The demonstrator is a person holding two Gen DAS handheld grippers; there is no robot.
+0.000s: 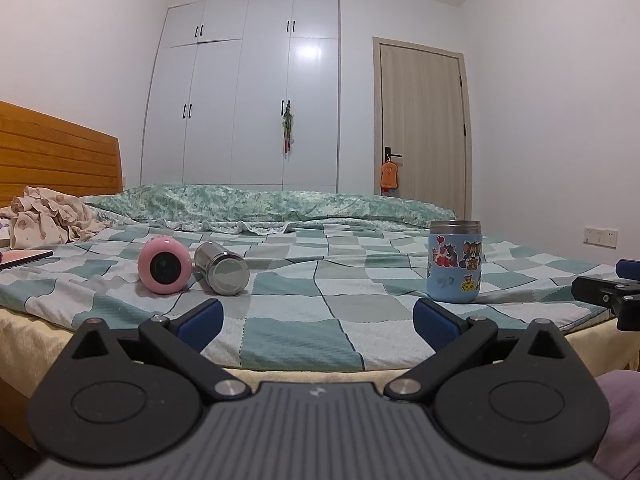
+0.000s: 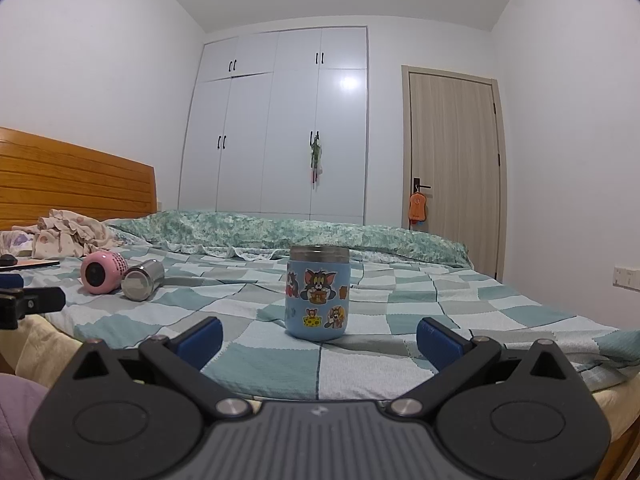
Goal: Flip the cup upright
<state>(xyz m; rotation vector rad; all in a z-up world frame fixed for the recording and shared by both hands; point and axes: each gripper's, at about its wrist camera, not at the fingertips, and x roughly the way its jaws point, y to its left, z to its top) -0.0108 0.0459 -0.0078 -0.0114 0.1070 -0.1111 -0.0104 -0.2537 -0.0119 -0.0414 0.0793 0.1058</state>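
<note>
A blue cup with cartoon stickers (image 2: 318, 298) stands upright on the checked bedspread (image 2: 380, 368), steel rim up; it also shows at the right of the left wrist view (image 1: 455, 261). A pink cup (image 1: 165, 267) and a steel cup (image 1: 222, 267) lie on their sides, side by side, left of centre; both show far left in the right wrist view, pink (image 2: 102, 267) and steel (image 2: 143, 279). My left gripper (image 1: 318, 320) is open and empty at the bed's near edge. My right gripper (image 2: 319, 340) is open and empty, just short of the blue cup.
A crumpled cream cloth (image 1: 48, 216) and a flat pink book (image 1: 24, 258) lie at the far left by the wooden headboard (image 1: 56, 152). A green floral quilt (image 1: 280, 202) runs along the far side. A wardrobe (image 1: 248, 92) and a door (image 1: 422, 120) stand behind.
</note>
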